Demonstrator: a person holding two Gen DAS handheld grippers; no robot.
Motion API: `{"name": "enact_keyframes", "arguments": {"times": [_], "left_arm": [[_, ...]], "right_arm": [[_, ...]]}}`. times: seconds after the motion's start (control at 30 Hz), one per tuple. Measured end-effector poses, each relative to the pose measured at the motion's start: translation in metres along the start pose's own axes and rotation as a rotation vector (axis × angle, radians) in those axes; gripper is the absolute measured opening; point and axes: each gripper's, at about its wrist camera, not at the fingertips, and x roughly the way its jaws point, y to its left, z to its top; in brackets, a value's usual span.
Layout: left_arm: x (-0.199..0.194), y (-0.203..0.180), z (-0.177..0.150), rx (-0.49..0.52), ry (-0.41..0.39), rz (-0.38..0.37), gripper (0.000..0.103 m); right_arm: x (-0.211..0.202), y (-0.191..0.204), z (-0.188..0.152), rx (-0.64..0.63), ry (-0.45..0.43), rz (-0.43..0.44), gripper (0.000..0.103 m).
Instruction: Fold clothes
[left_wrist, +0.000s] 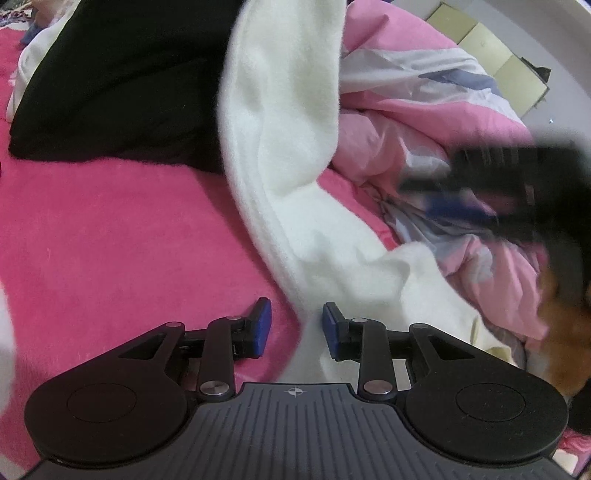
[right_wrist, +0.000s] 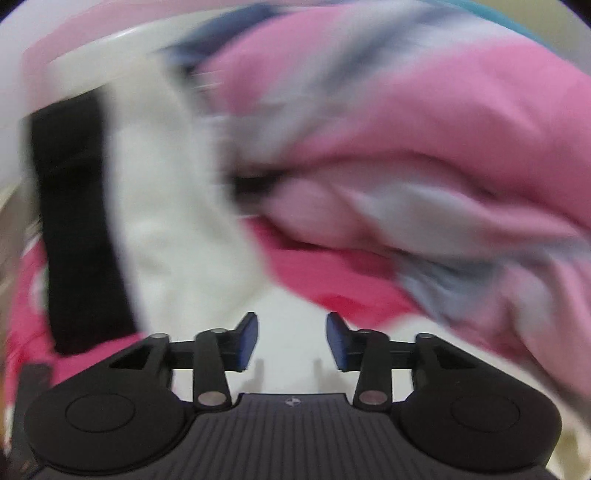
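Note:
A white fleecy garment (left_wrist: 288, 147) lies in a long crumpled band across the hot-pink bed cover (left_wrist: 110, 240), with a black garment (left_wrist: 110, 81) beside it at the upper left. My left gripper (left_wrist: 297, 328) hovers over the white garment's left edge; its blue pads stand apart and press on nothing. My right gripper (left_wrist: 424, 195) shows as a dark blur at the right, over the quilt. In the right wrist view, which is blurred, the right gripper (right_wrist: 291, 339) is open above the white garment (right_wrist: 177, 221), with the black garment (right_wrist: 74, 221) to the left.
A rumpled quilt (left_wrist: 424, 92) in light pink, grey and blue is heaped to the right of the white garment and fills the right side of the right wrist view (right_wrist: 406, 147). Something orange-brown (left_wrist: 561, 332) sits at the right edge. Cream tiles (left_wrist: 480, 33) show beyond the bed.

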Motion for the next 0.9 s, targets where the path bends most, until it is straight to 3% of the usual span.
{"name": "enact_keyframes", "arguments": {"times": [0.07, 0.17, 0.3, 0.5, 0.6, 0.63, 0.67, 0.77, 0.9], "left_arm": [[-0.001, 0.004, 0.002, -0.023, 0.01, -0.01, 0.031], [-0.003, 0.011, 0.005, -0.071, 0.03, -0.031, 0.031], [-0.004, 0.018, 0.009, -0.099, 0.056, -0.051, 0.031], [-0.003, 0.016, 0.009, -0.096, 0.066, -0.053, 0.031], [-0.003, 0.015, 0.008, -0.094, 0.064, -0.051, 0.031], [-0.004, 0.014, 0.007, -0.093, 0.063, -0.049, 0.031], [-0.004, 0.014, 0.007, -0.092, 0.061, -0.047, 0.031], [-0.005, 0.012, 0.005, -0.089, 0.056, -0.042, 0.031], [-0.006, 0.013, 0.003, -0.086, 0.051, -0.04, 0.031]], "right_arm": [[0.017, 0.026, 0.014, -0.134, 0.037, 0.021, 0.065], [0.046, 0.047, 0.028, -0.28, 0.067, -0.054, 0.065], [0.08, 0.015, 0.04, -0.242, 0.11, -0.157, 0.065], [0.125, 0.002, 0.034, -0.291, 0.209, -0.058, 0.065], [0.132, -0.011, 0.034, -0.186, 0.213, -0.008, 0.064], [0.132, -0.017, 0.035, -0.132, 0.22, 0.008, 0.061], [0.129, -0.017, 0.034, -0.117, 0.217, 0.017, 0.051], [0.12, -0.008, 0.031, -0.13, 0.189, 0.018, 0.014], [0.107, 0.006, 0.033, -0.156, 0.092, -0.006, 0.01]]}}
